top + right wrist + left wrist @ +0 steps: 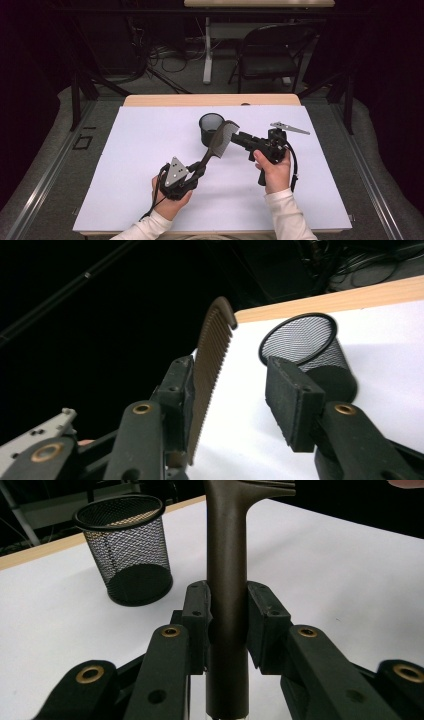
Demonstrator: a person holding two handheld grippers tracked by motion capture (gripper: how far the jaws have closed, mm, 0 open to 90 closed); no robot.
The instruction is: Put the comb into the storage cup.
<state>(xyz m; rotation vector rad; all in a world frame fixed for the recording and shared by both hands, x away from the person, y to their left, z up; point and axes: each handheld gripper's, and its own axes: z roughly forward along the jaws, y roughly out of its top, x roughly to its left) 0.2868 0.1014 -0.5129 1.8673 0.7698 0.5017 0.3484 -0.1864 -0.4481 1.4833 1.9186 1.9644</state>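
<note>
The left claw point(198, 170) is grasping the brown comb point(220, 141) by its handle; in the left gripper view both pads are pressing on the handle point(227, 605) from either side, and the comb is rising straight out from between the jaws. Beyond this claw, a little to its left, the black mesh cup point(129, 547) is standing upright on the white worktop point(325, 580).

The right claw point(239, 136) is reaching the toothed end of the comb. In the right gripper view the comb point(210, 360) is lying against the left pad, while the right pad is standing apart from it, so this claw is not clenched on the comb. The mesh cup point(305, 347) is sitting just behind the right pad.
</note>
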